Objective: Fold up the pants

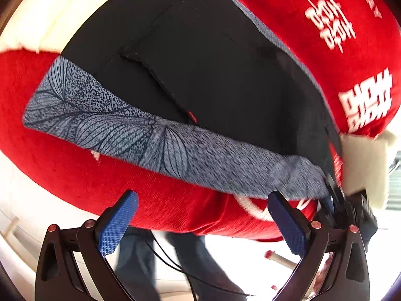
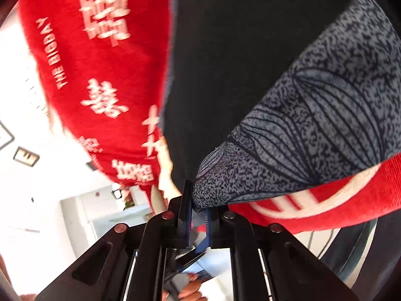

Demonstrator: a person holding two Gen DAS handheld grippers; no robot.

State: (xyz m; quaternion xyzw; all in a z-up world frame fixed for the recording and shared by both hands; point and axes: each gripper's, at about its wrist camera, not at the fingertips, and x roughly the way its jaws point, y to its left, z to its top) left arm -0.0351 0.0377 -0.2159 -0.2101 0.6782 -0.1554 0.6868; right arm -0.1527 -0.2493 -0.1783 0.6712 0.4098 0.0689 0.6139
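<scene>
Black pants [image 1: 213, 70] with a grey leaf-print band [image 1: 155, 140] lie on a red blanket [image 1: 75, 180]. My left gripper [image 1: 203, 223] is open and empty, its blue pads [image 1: 117, 223] just in front of the band's near edge. My right gripper [image 2: 198, 213] is shut on the corner of the grey band [image 2: 300, 135]. It also shows at the band's right end in the left wrist view [image 1: 343, 200]. The black cloth [image 2: 225, 62] stretches away behind the band.
The red blanket [image 2: 100, 75] carries white characters and covers a cream cushion [image 1: 366, 165]. A person's jeans-clad legs [image 1: 140, 258] and a black cable stand below the blanket edge. A white floor and walls [image 2: 37, 200] lie beyond.
</scene>
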